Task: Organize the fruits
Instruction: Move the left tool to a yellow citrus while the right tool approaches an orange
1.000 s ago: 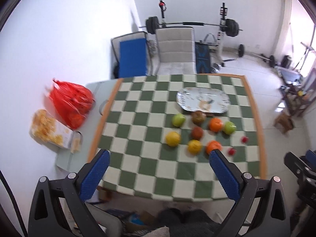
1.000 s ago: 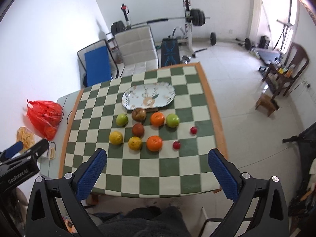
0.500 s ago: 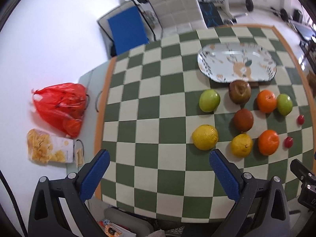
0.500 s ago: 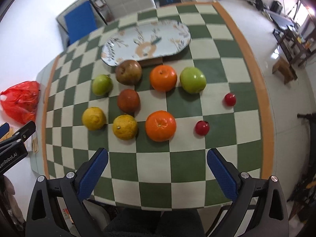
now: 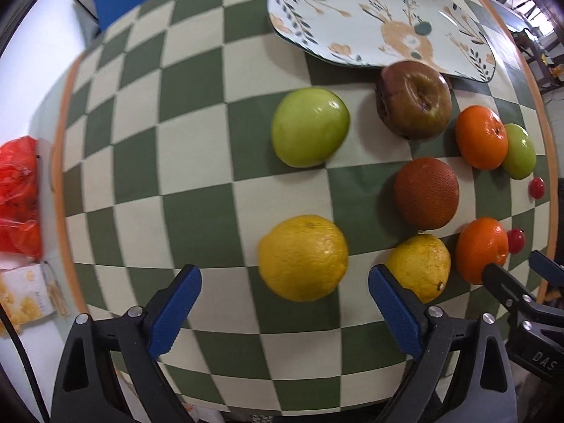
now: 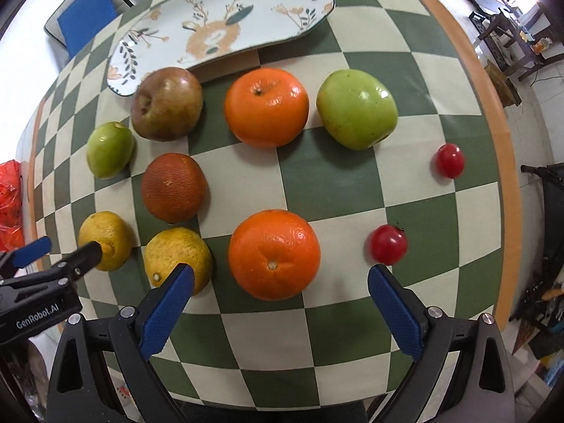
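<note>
Several fruits lie on the green-and-cream checked tablecloth [image 5: 197,218] in front of an oval floral plate [image 5: 380,21] [image 6: 225,28]. My left gripper [image 5: 284,282] is open, with a yellow lemon [image 5: 303,257] just ahead between its blue pads; a second lemon [image 5: 419,266] sits by the right pad. My right gripper [image 6: 280,283] is open around the space before a near orange [image 6: 274,253]. Farther off are another orange [image 6: 266,107], two green apples [image 6: 356,109] [image 6: 110,149], a brown apple [image 6: 167,104], a dark red-brown orange [image 6: 173,187] and two cherry tomatoes [image 6: 388,245] [image 6: 449,160].
A red plastic bag [image 5: 17,194] and a snack packet [image 5: 24,299] lie left of the cloth. A blue folded chair [image 6: 84,17] stands behind the table. The table's orange edge [image 6: 493,112] runs along the right, with floor and furniture beyond.
Both grippers have come down and forward toward the table; the fruits now fill each view. The left one lines up on the yellow lemon, the right on the near orange. Both stay open.
</note>
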Motion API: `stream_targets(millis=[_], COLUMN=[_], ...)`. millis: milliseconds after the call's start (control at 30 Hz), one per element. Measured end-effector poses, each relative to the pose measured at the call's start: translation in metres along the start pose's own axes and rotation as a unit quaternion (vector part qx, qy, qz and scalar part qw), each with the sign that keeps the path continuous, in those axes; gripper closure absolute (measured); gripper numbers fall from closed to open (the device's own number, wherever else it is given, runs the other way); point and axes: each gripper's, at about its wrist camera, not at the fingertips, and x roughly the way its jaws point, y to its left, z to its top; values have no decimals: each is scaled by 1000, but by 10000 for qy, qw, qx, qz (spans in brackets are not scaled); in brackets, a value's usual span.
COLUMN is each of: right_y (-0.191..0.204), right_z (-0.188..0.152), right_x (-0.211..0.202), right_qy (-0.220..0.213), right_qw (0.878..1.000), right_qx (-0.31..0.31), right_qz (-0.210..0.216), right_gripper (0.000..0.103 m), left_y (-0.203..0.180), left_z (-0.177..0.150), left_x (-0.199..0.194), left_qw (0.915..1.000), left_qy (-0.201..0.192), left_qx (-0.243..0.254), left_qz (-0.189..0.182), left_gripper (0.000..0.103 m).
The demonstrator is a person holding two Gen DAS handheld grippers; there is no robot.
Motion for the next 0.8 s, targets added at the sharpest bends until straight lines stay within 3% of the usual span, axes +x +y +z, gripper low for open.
stream_targets(millis=[133, 200, 333, 500, 800], right_y=[1, 1, 1, 1, -4], right_z=[6, 7, 9, 12, 13], right_x=[13, 17, 24, 34, 45], right_qy=[104, 157, 210, 326, 385], right_qw=[9999, 9998, 9997, 9992, 9982], right_qx=[49, 75, 141, 236, 441], right_qz=[-7, -7, 1, 47, 142], right_gripper=[4, 8, 12, 19, 28], left_y=[-4, -6, -6, 6, 21], left_z=[4, 7, 13, 25, 36], left_x=[14, 21, 29, 36, 43], left_qw=[9991, 9979, 9982, 9983, 9971], left_qy=[176, 284, 193, 146, 111], left_qx=[2, -23, -7, -24, -31], left_qz=[-388, -588, -567, -565, -752], left_gripper=[9, 21, 23, 43, 43])
